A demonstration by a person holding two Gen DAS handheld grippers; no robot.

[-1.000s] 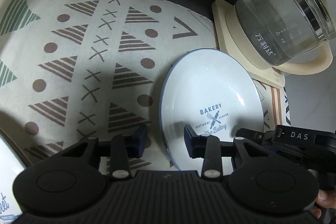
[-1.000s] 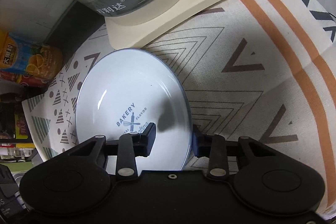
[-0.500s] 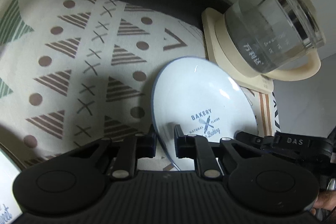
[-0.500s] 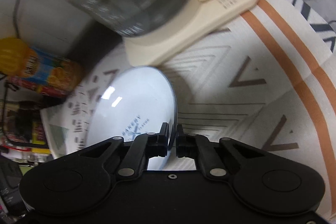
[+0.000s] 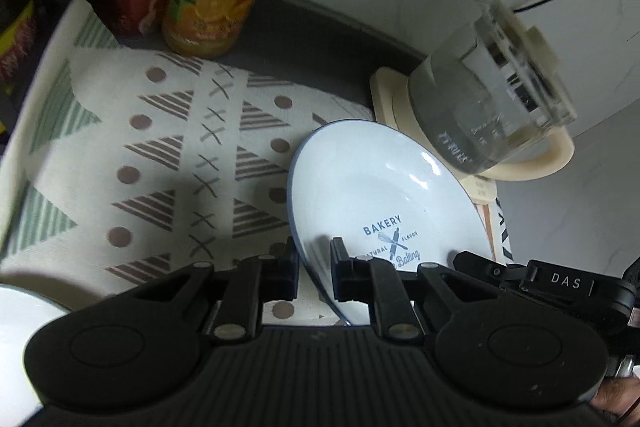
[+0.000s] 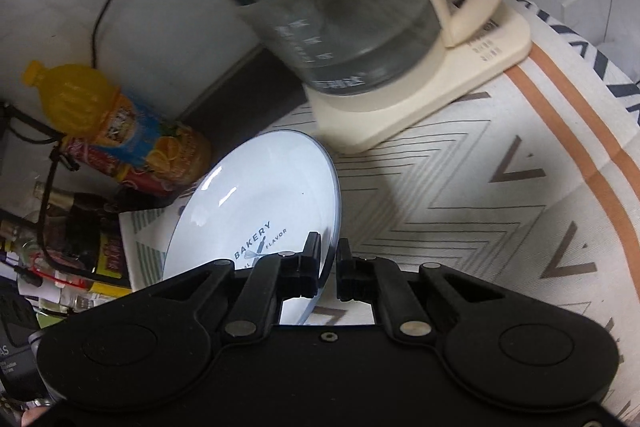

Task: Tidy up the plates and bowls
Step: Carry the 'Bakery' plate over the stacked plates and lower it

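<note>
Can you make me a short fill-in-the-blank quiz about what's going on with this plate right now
1. Both the left gripper and the right gripper are shut on the rim of the same white ____.
2. The largest word printed on the plate is ____.
3. The glass kettle has a ____-coloured handle.
4. The patterned cloth shows dots, crosses and striped ____.

Missing words: plate; BAKERY; cream; triangles

Motion-blurred glass kettle [image 6: 344, 15]; second white dish [image 5: 16, 343] cut off at frame edge.
</note>
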